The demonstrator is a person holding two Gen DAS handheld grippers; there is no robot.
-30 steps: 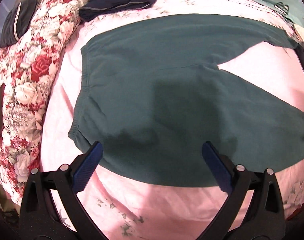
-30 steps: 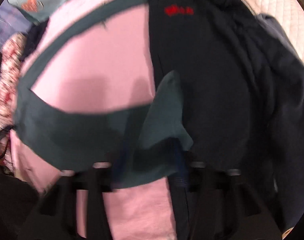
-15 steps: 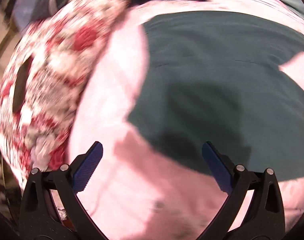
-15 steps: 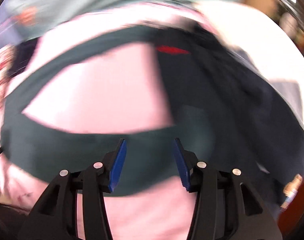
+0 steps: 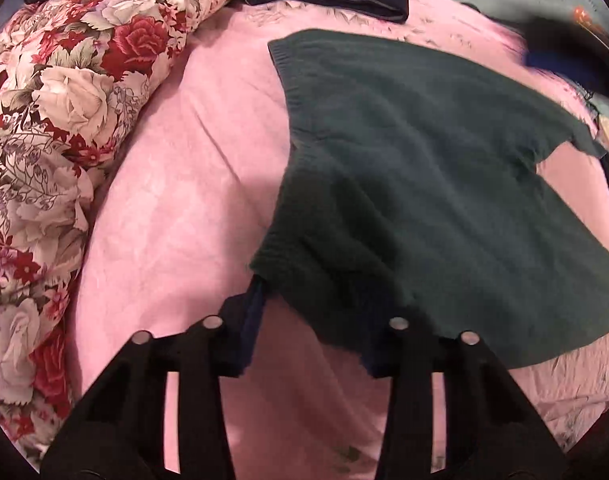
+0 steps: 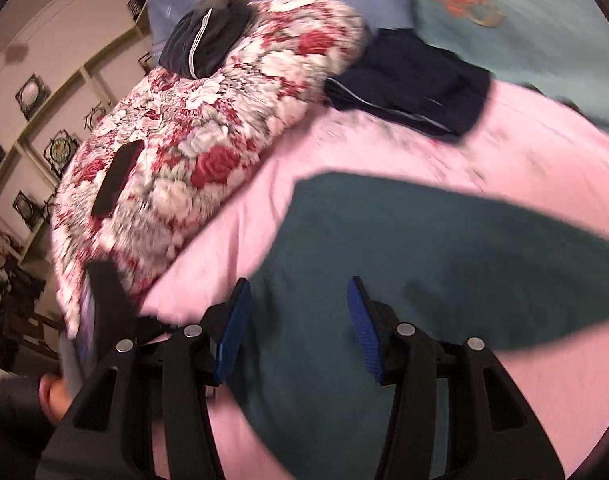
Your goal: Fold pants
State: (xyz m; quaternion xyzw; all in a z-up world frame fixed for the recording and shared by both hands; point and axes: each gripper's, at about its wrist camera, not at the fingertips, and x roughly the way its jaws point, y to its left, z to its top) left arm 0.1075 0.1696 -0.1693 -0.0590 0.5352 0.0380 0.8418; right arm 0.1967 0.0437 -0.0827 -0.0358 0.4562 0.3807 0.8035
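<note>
Green pants (image 5: 436, 184) lie spread on our pink sheet (image 5: 184, 208), waistband toward nine o'clock, legs running off to three. Our left gripper (image 5: 312, 324) is closing on the waistband's near corner, cloth bunched between its jaws. Our right gripper (image 6: 296, 328) hangs over the pants, jaws apart and holding nothing. At ten o'clock lies a floral quilt (image 5: 64, 92).

Dark green pants (image 5: 416, 184), soft knit fabric with a ribbed waistband, spread nearly flat on the pink bed sheet (image 5: 176, 208). Waistband toward the floral quilt, 2 legs fanning apart away from it. Near waistband corner bunched and raised slightly off the sheet.
</note>
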